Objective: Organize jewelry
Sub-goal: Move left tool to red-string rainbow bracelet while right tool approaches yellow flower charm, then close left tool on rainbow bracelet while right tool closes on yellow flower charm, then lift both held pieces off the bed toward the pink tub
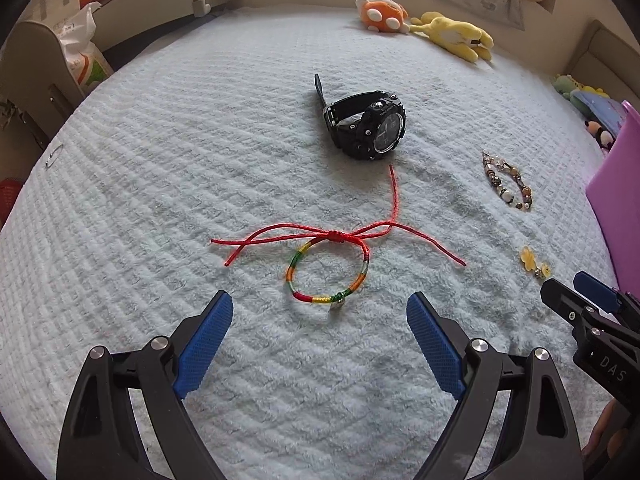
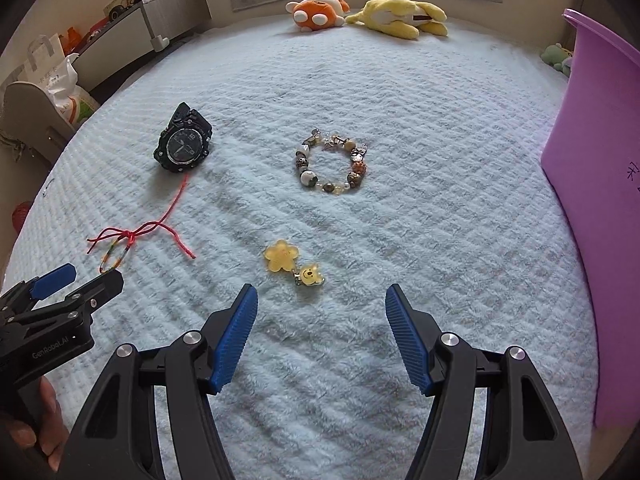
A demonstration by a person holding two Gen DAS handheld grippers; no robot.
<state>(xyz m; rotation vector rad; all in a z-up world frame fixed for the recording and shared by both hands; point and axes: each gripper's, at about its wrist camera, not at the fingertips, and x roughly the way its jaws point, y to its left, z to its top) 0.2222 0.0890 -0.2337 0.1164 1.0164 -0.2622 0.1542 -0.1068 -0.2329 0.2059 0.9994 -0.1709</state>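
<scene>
A woven red, green and yellow string bracelet (image 1: 328, 276) with long red cords lies on the pale blue blanket just ahead of my open, empty left gripper (image 1: 320, 312). A black wristwatch (image 1: 366, 124) lies beyond it. A beaded bracelet (image 2: 332, 164) lies in the middle of the right wrist view. A yellow flower charm with a smiley pendant (image 2: 292, 264) lies just ahead of my open, empty right gripper (image 2: 322, 300). The string bracelet (image 2: 116, 258) and the watch (image 2: 182, 146) also show at the left of the right wrist view.
A purple bin (image 2: 596, 152) stands at the right edge of the bed. An orange plush (image 2: 318, 8) and a yellow plush (image 2: 400, 16) lie at the far end. A bag (image 1: 82, 56) and furniture stand off the left side.
</scene>
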